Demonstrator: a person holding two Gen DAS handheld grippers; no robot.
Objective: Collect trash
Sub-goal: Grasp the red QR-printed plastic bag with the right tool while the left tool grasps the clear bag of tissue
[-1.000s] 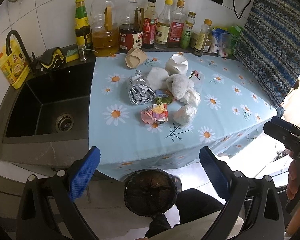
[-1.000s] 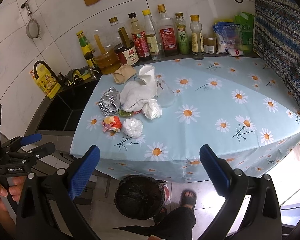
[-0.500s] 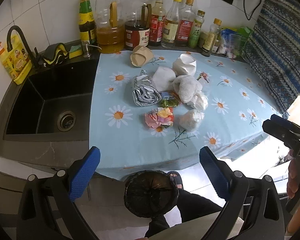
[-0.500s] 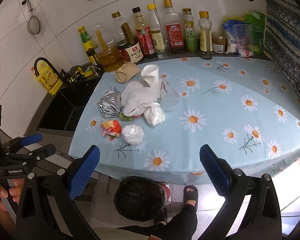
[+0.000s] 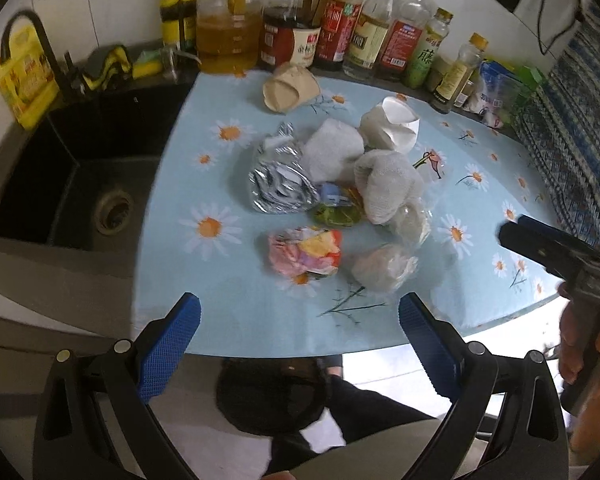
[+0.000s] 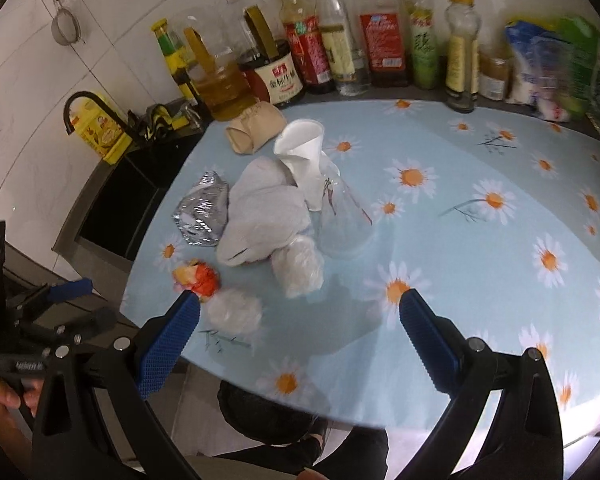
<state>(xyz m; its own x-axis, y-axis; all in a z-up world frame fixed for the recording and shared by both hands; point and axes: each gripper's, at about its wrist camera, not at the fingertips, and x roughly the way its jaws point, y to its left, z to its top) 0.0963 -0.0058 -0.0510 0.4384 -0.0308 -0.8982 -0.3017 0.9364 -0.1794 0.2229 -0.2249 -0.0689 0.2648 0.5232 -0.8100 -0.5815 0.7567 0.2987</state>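
Pale blue cloth printed with daisies covers the table (image 5: 228, 312), and the trash lies in one loose heap near its left end. Counted, the heap has two paper cups, a brown cup (image 5: 290, 88) on its side at the far edge and a white cup (image 5: 392, 128) crushed beside it; one silver foil bag (image 5: 280, 184); one colourful wrapper (image 5: 304, 256) nearest the front; one small green wrapper (image 5: 336, 214); a clear plastic cup (image 6: 346, 224) lying on the right; and what look like four or five white wads of tissue or plastic, too blurred to count surely.

Behind the heap a row of bottles (image 6: 320, 52) stands along the tiled wall, about ten of them, and to their right two or three food packets (image 6: 540, 68). A black sink (image 5: 80, 184) with a curved tap lies left of the table, a yellow bottle (image 5: 24, 84) at its far corner. Below the table's near edge sits a bin lined with a black bag (image 5: 272, 392), partly hidden by the person's dark trouser leg.

The left gripper (image 5: 300, 332) hangs before the near edge, jaws spread wide and empty, the colourful wrapper just beyond them. The right gripper (image 6: 300, 324) is likewise spread and empty, over the front of the heap, a white wad (image 6: 234, 312) between its fingers.
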